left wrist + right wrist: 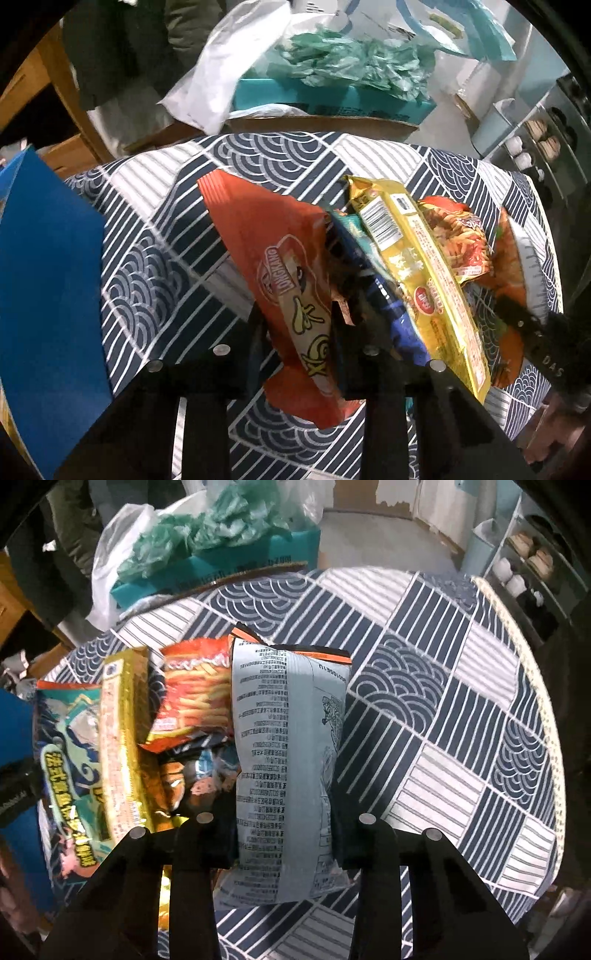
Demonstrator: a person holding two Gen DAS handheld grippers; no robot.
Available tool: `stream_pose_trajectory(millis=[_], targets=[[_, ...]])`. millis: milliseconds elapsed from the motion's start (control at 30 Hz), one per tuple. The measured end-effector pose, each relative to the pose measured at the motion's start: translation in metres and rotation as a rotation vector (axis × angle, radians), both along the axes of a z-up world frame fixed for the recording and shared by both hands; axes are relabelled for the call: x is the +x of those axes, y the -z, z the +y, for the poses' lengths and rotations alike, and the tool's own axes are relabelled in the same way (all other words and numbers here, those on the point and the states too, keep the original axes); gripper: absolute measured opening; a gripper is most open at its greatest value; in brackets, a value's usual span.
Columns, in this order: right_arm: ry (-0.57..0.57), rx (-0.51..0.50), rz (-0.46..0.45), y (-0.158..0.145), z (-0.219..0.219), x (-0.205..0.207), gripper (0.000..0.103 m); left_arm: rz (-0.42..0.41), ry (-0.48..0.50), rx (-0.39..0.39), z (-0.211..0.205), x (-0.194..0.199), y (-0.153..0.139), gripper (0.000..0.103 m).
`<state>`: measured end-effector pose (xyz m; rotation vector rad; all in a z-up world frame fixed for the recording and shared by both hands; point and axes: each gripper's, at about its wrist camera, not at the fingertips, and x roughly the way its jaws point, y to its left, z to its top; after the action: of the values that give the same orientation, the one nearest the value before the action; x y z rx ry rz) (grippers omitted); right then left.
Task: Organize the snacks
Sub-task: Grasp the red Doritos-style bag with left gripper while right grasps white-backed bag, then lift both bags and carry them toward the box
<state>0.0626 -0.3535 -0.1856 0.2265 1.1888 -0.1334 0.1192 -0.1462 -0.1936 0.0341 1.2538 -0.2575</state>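
We see the left gripper (299, 332) clamped on an orange snack bag (280, 280) and the right gripper (284, 823) clamped on a grey snack bag (288, 738), both mid-table (443, 672). Lifting either could drag the neighbouring packets (122, 731) leaning against them.

Both wrist cameras look steeply down, close over the shared snack pile (424, 258) on the patterned tablecloth (424, 686).

Six snack packets: one orange (291, 295), one yellow (424, 280), one teal (70, 746), one grey (284, 760), two red-orange.
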Motion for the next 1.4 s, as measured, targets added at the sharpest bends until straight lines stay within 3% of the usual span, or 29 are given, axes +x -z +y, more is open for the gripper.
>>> stream_pose_trajectory(millis=[200, 467, 1400], targets=[[-0.029, 0.006, -0.035, -0.021, 0.009, -0.012, 0.036, -0.007, -0.036, 0.010, 0.018, -0.010, -0.009, 0.032], [-0.093, 0.012, -0.074, -0.043, 0.043, -0.018, 0.036, -0.103, -0.032, 0.068, 0.030, -0.029, -0.034, 0.032], [-0.283, 0.045, -0.193, -0.109, 0.137, -0.037, 0.036, -0.229, -0.092, 0.037, 0.094, -0.080, -0.111, 0.032]])
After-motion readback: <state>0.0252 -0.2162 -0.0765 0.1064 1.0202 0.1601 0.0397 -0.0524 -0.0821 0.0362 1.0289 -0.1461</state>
